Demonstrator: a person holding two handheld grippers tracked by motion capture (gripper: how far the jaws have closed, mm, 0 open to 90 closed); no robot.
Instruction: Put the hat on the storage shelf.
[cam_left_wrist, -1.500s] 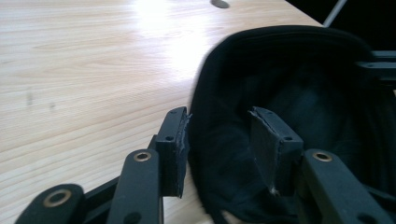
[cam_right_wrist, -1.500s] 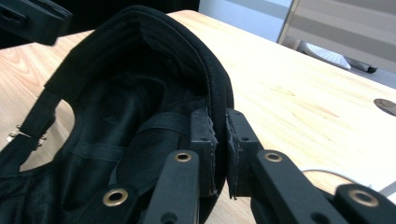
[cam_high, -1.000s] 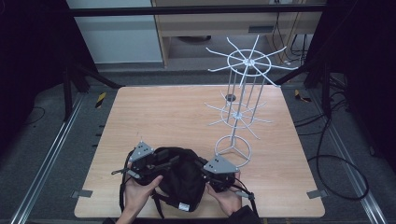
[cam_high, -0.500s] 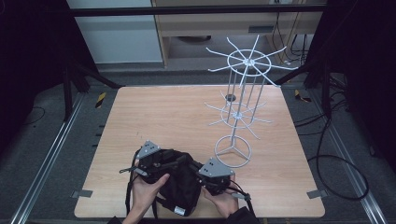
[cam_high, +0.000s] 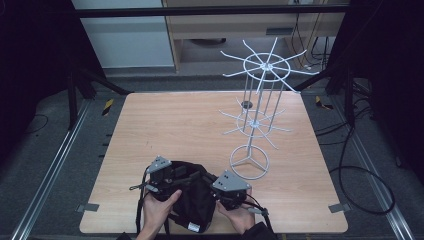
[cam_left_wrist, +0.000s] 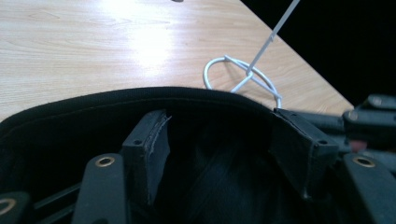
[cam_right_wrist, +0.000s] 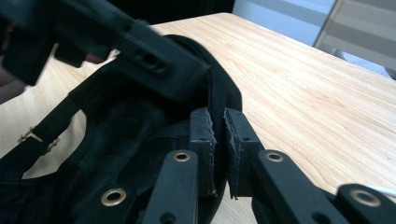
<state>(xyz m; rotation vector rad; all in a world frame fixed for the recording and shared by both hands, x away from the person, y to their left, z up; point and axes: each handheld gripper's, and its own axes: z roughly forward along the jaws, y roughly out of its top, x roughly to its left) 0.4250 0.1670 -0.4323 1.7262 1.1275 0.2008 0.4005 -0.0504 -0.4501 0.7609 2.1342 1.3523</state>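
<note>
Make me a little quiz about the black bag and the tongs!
1. True or false: the bag hangs on the white rack.
2. Which tongs pinch the bag's edge? A) left tongs B) right tongs
3. What does the rack stand on?

Key:
1. False; the bag lies on the table, near the person.
2. B; the left tongs stand open, and their jaws have just been opening.
3. The table, on its round base.

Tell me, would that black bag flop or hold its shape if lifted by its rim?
Probably flop: the bag lies slumped in soft folds on the table. Its padded rim keeps a curve, so that edge seems firmer. Loose straps would likely dangle.
</note>
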